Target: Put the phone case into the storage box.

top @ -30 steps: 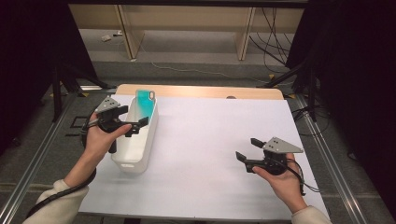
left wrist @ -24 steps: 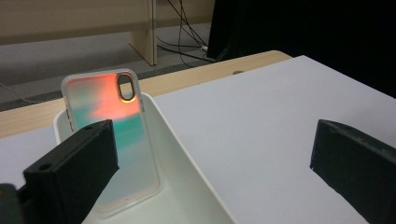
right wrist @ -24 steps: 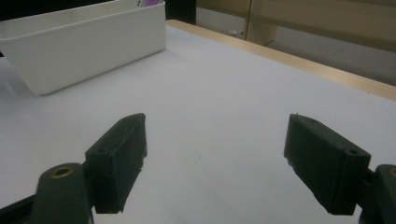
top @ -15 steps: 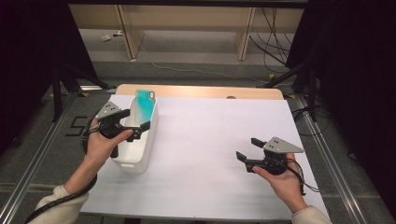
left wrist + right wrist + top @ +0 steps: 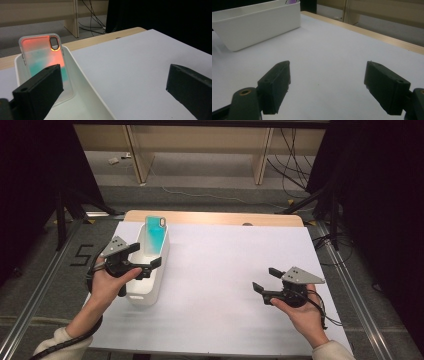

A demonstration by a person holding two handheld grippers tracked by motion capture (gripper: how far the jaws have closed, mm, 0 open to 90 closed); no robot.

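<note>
Leaning in the bin [image 5: 150, 292], phone case [image 5: 154, 236] — just beyond gaping left tongs [image 5: 147, 256].

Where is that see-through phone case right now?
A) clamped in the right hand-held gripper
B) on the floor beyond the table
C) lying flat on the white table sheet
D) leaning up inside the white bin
D: the phone case stands tilted against the far end wall of the white bin, with no hand-held gripper touching it.
</note>
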